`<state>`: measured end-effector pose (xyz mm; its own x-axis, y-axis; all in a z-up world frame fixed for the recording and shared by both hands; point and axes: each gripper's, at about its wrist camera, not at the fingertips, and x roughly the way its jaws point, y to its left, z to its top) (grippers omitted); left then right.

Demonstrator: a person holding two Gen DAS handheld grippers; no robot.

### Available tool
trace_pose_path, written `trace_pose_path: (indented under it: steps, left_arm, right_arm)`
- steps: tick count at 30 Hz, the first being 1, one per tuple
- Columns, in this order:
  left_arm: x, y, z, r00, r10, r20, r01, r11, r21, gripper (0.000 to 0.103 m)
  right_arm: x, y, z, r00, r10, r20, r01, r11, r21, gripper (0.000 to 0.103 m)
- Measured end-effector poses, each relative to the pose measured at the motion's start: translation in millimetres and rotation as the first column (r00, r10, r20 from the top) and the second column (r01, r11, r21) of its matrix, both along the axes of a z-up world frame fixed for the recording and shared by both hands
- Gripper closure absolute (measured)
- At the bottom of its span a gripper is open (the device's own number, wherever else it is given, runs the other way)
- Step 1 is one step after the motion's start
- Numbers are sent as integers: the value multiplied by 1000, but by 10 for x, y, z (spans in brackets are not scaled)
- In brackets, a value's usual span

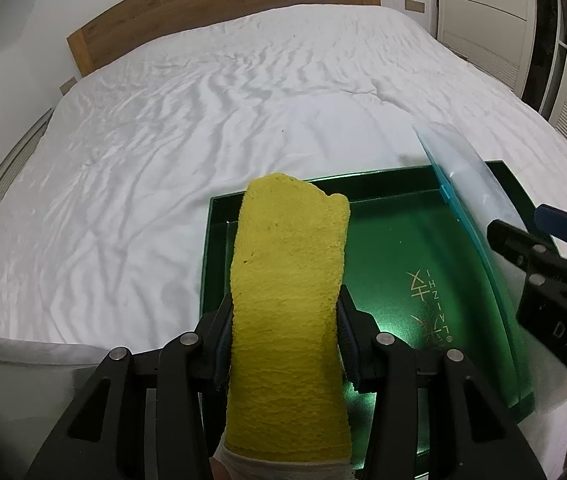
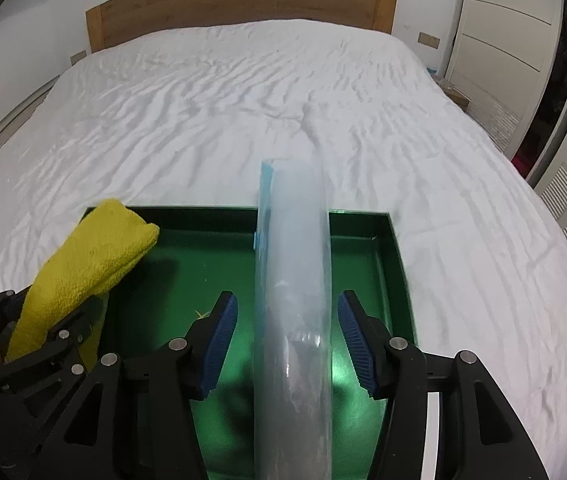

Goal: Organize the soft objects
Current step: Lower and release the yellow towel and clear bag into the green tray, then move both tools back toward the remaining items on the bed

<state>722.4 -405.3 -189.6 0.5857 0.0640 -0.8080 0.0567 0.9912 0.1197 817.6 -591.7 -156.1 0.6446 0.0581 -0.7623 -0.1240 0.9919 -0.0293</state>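
A folded yellow cloth (image 1: 287, 280) stands up between the pads of my left gripper (image 1: 285, 312), which is shut on it over the left side of a shallow dark green box (image 1: 383, 248). The right wrist view shows that cloth (image 2: 95, 264) and the left gripper (image 2: 43, 332) at the box's left wall. A translucent plastic zip bag with a blue edge (image 2: 295, 260) runs between the blue pads of my right gripper (image 2: 287, 300). The pads stand apart from it on both sides, over the green box (image 2: 399, 264). The bag (image 1: 467, 184) looks blurred.
The box lies on a wide bed with a wrinkled white sheet (image 1: 163, 140) and a wooden headboard (image 2: 243, 4). White wardrobe doors (image 2: 503, 20) stand to the right. A pale pillow-like edge (image 1: 23, 356) shows at the near left.
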Motion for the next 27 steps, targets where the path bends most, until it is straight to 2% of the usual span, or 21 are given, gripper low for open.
trace_pose_path:
  steps: [8,15,21,27]
  left_arm:
    - [-182,36,219,998,-6,66,7,1000,-8,64]
    - [-531,42,470,993,-55,102,61,997,-56,64]
    - [-929,104,631,987,-93,131,104,991,-84,64]
    - [-1166,176,691,984,-113,140,128,986,-108,63]
  right_arm:
    - [-227,-103,248,998,-23,54,22,1000,15,50]
    - [-635,-175,463,996,-33,79,33,999,-4,50]
    - [-1069,-85,604,996,-21,85,24,999,-33,50]
    - [-1429,81,688,997,-21,81,25,999,-43,50]
